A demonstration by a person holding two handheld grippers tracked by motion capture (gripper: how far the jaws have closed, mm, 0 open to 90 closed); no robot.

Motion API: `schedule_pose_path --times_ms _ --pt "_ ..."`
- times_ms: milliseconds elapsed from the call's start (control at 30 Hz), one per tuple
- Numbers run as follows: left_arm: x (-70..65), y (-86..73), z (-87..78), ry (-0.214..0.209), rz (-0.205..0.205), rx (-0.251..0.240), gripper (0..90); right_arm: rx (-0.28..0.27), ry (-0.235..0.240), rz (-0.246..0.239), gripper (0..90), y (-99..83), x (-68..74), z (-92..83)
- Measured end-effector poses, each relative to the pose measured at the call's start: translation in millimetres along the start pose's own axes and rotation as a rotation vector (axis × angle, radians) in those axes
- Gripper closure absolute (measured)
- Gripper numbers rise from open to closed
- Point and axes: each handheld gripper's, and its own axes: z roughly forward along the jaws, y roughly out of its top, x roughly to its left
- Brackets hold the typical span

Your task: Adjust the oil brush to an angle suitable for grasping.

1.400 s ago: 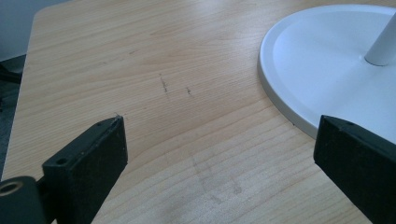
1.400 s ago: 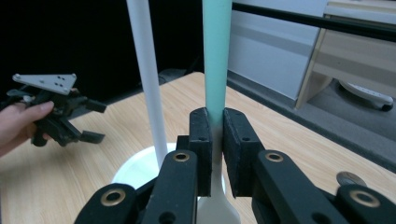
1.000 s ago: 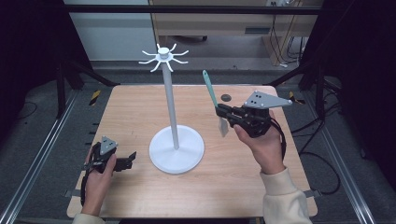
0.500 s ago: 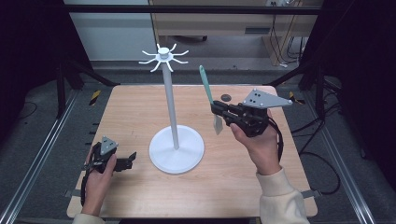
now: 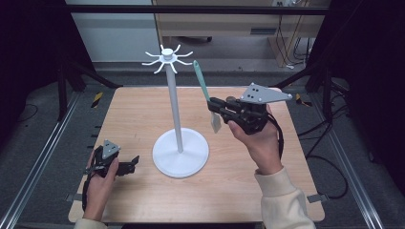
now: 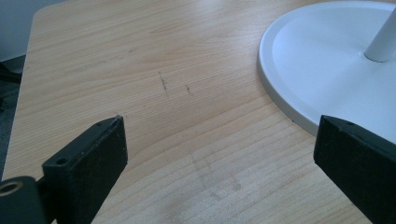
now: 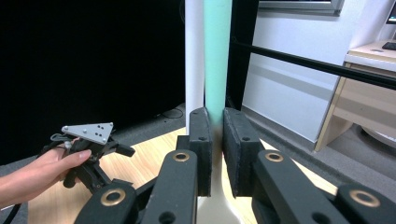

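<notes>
1. While your right claw (image 5: 213,106) hangs above the worktop (image 5: 143,114) toward its right edge, its jaws are clamped on the spatula (image 5: 202,86), gripping where the teal handle meets the pale blade.
2. Your spatula stands nearly upright, handle up, its tip near the hooks of the stand (image 5: 174,109), apart from them.
3. Your stand's round base sits mid-worktop.
4. Your left claw (image 5: 133,163) rests near the front left corner, jaws apart and empty, just beside the base (image 6: 327,70).
</notes>
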Motion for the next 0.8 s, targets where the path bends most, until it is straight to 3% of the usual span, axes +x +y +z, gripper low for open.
schedule_pose_path --times_ms 800 --pt "-0.3 0.1 -0.1 0.0 0.002 0.001 2.4 0.044 0.007 0.004 82.3 4.0 -4.1 9.5"
